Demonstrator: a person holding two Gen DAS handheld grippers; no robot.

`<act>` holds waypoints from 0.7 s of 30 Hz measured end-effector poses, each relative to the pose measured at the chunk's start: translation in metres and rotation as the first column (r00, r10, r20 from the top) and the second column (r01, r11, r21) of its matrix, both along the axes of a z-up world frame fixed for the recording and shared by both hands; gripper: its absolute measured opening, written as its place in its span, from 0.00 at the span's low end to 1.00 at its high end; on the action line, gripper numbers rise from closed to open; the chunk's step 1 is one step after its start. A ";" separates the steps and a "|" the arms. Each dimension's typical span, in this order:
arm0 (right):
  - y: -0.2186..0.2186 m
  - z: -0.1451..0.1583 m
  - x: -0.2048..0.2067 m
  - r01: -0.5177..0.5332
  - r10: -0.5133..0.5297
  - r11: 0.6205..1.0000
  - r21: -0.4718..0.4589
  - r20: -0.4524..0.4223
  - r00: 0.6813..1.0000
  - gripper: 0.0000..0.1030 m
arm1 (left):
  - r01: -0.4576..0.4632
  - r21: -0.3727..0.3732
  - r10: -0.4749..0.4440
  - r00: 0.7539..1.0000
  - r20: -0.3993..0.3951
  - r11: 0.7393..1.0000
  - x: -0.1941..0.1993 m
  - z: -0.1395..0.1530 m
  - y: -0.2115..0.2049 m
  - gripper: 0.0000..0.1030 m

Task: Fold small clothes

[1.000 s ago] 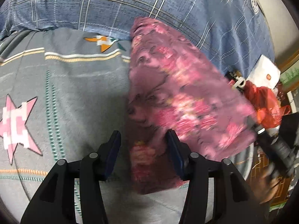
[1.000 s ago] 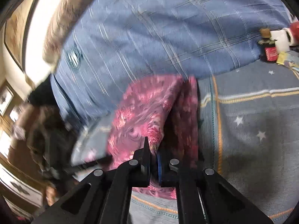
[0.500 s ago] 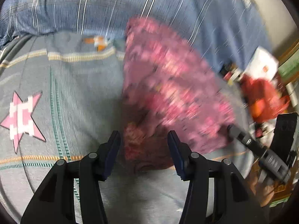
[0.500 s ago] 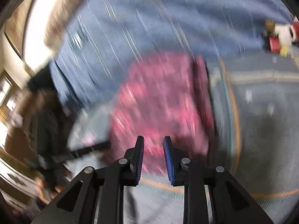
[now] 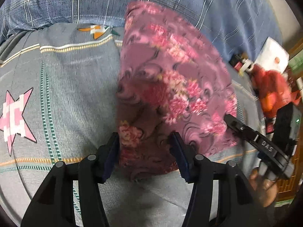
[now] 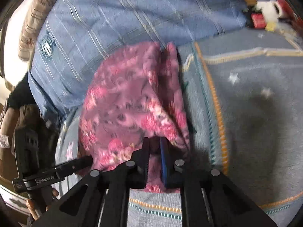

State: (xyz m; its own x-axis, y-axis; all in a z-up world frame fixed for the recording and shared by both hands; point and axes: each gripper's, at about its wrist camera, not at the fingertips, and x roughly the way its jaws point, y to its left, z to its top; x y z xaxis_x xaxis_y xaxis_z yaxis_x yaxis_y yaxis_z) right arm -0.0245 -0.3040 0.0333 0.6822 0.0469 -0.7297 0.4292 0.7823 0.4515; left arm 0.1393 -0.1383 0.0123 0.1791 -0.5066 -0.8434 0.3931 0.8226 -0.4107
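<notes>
Mid-fold on pink floral garment (image 5: 170, 87) near bed's (image 5: 62, 87) edge: left gripper (image 5: 146, 159) half-wide astride its hem, right gripper (image 6: 154, 158) narrow, cloth between; next, press flat.

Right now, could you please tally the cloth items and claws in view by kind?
Pink floral garment: 1
Blue plaid quilt: 1
Grey patterned bedspread: 1
Claws: 2, left claw and right claw
Total: 5

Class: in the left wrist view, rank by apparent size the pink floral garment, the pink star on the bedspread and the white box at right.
1. pink floral garment
2. pink star
3. white box, though it lies farther off, so its true size is unsure.
</notes>
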 end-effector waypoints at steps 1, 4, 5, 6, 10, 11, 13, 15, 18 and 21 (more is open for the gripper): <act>-0.002 0.010 -0.001 0.006 -0.006 1.000 0.008 0.035 0.999 0.17 | -0.003 -0.042 0.004 1.000 0.005 0.999 0.002 0.006 0.004 0.52; -0.012 0.040 0.012 0.021 -0.019 1.000 -0.010 0.157 0.987 0.29 | -0.063 -0.110 0.065 0.998 0.016 0.992 0.027 0.025 0.007 0.54; -0.015 0.046 0.025 0.014 -0.012 1.000 -0.008 0.175 0.985 0.29 | -0.081 -0.120 0.084 0.996 0.021 0.989 0.037 0.028 0.004 0.54; -0.015 0.046 0.035 0.010 -0.008 1.000 -0.008 0.176 0.984 0.29 | -0.095 -0.119 0.097 0.995 0.019 0.988 0.047 0.029 0.000 0.54; -0.017 0.019 0.080 0.007 -0.004 0.998 -0.058 0.060 0.998 0.28 | -0.147 -0.054 0.146 0.989 -0.009 0.988 0.073 0.012 -0.020 0.55; -0.016 0.001 0.091 -0.001 0.000 0.999 -0.053 -0.026 1.000 0.26 | -0.151 -0.014 0.151 0.988 -0.018 0.988 0.079 0.003 -0.024 0.56; -0.020 0.002 0.088 0.001 -0.001 0.997 -0.073 -0.001 1.000 0.25 | -0.143 -0.023 0.141 0.987 -0.078 0.989 0.085 -0.013 -0.024 0.60; -0.029 0.014 0.083 -0.019 0.019 1.000 -0.014 0.017 1.000 0.28 | -0.139 -0.080 0.131 0.986 -0.101 0.987 0.087 -0.009 -0.014 0.59; -0.059 0.023 0.055 0.084 -0.086 0.996 0.030 0.089 0.992 0.58 | -0.149 -0.124 0.142 0.988 -0.065 0.981 0.092 0.002 0.004 0.58; -0.078 0.006 0.044 0.082 -0.090 0.990 0.113 0.074 0.993 0.62 | -0.151 -0.137 0.142 0.987 -0.076 0.979 0.101 0.002 0.012 0.58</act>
